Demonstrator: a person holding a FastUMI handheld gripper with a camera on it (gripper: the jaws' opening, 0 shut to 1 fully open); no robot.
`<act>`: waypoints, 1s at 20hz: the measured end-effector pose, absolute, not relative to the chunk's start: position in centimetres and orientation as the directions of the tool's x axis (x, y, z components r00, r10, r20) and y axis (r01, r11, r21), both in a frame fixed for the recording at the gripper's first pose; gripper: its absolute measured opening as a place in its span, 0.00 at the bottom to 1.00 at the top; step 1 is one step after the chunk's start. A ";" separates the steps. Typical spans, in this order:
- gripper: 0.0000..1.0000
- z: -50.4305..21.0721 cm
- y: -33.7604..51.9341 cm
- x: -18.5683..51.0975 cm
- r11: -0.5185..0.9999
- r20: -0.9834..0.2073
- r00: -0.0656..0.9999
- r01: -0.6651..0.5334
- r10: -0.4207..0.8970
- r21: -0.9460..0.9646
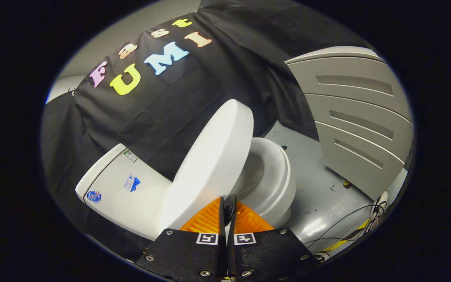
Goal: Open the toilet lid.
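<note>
Gripper view is showing the lid [210, 156] standing partly raised above the seat [276, 176], its edge just ahead of the fingers [228, 207], which are sitting together. Losing contact risks it dropping shut.

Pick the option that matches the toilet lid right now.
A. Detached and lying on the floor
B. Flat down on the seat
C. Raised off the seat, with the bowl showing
C: the toilet lid stands lifted clear of the seat, leaving the bowl exposed, while the gripper has its fingers drawn close together at the lid's edge.
</note>
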State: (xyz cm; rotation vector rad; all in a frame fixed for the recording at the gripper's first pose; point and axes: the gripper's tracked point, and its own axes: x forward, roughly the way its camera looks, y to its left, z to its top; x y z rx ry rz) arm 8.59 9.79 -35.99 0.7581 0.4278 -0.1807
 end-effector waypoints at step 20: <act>0.00 -28.3 13.4 10.0 0.930 -0.414 0.909 0.187 -0.042 0.317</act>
